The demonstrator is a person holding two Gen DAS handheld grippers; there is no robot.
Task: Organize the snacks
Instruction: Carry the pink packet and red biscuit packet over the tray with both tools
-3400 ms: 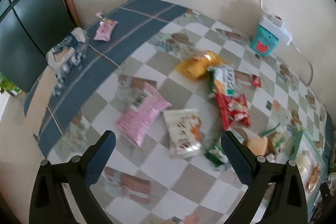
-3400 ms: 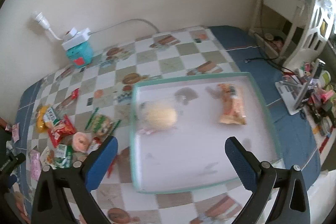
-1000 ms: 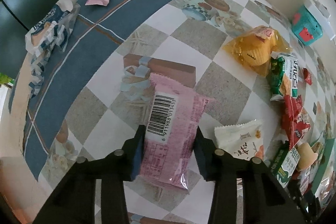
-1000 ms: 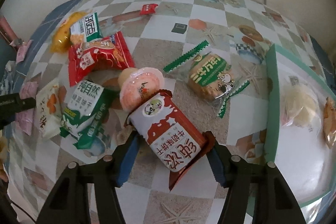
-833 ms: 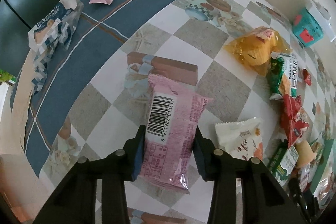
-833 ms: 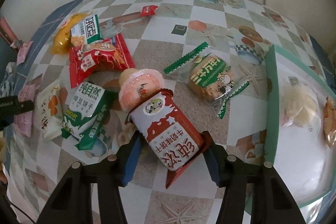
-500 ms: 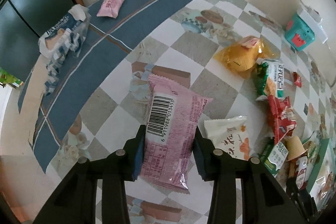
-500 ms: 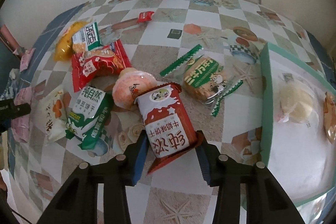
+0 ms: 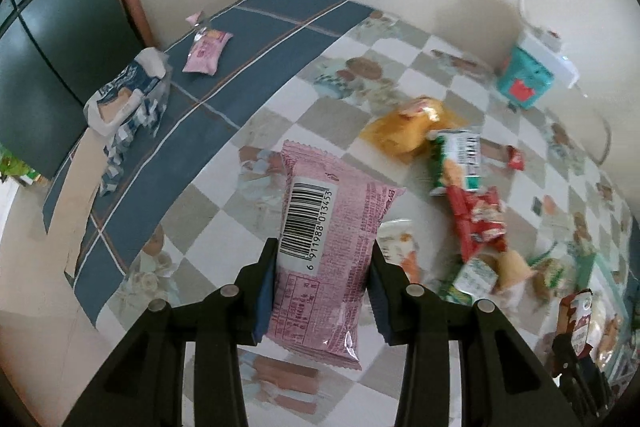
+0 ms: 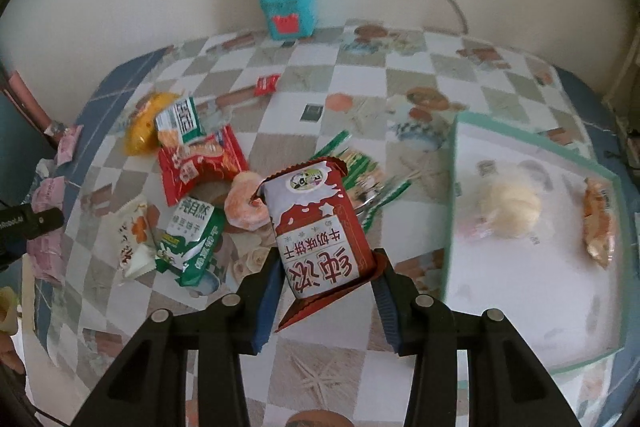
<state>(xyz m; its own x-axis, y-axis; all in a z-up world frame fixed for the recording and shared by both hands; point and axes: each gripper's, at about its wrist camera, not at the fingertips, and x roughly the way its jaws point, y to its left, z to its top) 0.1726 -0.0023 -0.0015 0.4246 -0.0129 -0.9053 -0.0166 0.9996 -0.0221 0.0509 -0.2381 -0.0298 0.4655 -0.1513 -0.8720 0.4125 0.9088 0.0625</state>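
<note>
Spreading under everything: the table, covered in a checked cloth with a blue border, fills both views.
Tray: a white tray with a green rim lies on the table to the right of the right claw; a pale round bun and an orange packet lie inside it, well apart.
Left claw: the left claw is clamped on the pink packet, one pad pressed to each long side.
Pink packet: it stands between the pads barcode side up, its lower end reaching back past the fingertips, its upper end sticking out ahead, clear of the table.
Right claw: the right claw is clamped on the red-and-white packet, gripping its lower part from both sides.
Red-and-white packet: it rises out ahead of the pads, tilted a little left, above the heap and left of the tray.
Heap: a red packet, a green-and-white packet, a yellow packet and a white packet lie close together on the table left of the right claw.
Far corner: a small pink packet lies on the blue border, well apart from the heap.
Wall side: a teal box stands by the wall.
</note>
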